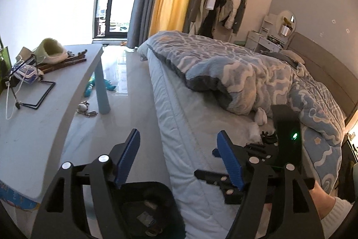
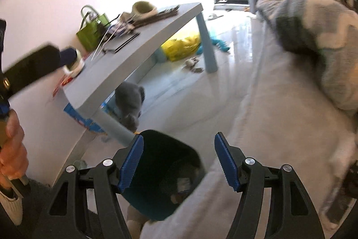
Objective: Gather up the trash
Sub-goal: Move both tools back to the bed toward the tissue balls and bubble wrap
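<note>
A dark teal trash bin (image 2: pixel 163 176) stands on the floor between the grey table and the bed, with scraps inside; it also shows at the bottom of the left wrist view (image 1: pixel 147 209). My left gripper (image 1: pixel 179 158) is open and empty above the bin and the mattress edge. My right gripper (image 2: pixel 179 160) is open and empty just over the bin's rim. In the left wrist view the right gripper (image 1: pixel 264 149) reaches over the bed near white crumpled pieces (image 1: pixel 260 115). In the right wrist view the left gripper (image 2: pixel 67 57) appears by a white object (image 2: pixel 76 66) on the table corner.
A grey table (image 1: pixel 33 115) carries a slipper (image 1: pixel 52 49), cables and a black frame. A green bag (image 2: pixel 91 30) stands on it. The bed (image 1: pixel 201 127) has a blue patterned blanket (image 1: pixel 257 73). Toys and a yellow bag (image 2: pixel 181 46) lie on the floor.
</note>
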Available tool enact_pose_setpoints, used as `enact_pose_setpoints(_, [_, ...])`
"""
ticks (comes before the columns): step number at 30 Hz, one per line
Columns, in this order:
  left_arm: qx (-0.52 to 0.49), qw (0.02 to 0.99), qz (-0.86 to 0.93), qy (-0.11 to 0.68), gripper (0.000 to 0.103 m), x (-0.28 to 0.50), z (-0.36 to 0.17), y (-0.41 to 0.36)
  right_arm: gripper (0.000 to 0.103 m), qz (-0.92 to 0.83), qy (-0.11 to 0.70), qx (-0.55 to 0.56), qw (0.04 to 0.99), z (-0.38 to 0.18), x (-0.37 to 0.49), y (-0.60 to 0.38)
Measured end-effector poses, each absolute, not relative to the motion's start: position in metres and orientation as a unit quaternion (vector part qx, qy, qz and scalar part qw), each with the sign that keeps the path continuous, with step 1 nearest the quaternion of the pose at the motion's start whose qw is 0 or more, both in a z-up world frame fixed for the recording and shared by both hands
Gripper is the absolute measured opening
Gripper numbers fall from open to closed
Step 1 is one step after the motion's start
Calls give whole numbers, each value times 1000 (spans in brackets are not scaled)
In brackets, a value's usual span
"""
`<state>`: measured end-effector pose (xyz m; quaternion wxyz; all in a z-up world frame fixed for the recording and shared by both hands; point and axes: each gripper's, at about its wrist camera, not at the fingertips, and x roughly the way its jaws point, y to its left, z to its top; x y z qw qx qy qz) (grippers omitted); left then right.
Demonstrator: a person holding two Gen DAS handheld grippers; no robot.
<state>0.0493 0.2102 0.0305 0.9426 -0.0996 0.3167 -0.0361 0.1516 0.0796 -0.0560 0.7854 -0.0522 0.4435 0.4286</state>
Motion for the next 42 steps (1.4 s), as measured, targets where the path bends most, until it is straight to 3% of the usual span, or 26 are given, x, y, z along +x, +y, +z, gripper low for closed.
enact_pose_setpoints(12, [-93, 947, -66, 299, 76, 82, 30, 158, 73, 360, 408, -46, 838, -35, 175, 2])
enact_pose_setpoints(24, [-82, 936, -88, 330, 79, 118, 2, 104, 80, 285, 384, -14, 878, -25, 192, -87])
enact_pose_setpoints(42, [-55, 911, -123, 390, 80, 167, -45, 37, 82, 204, 394, 48, 895, -34, 223, -181])
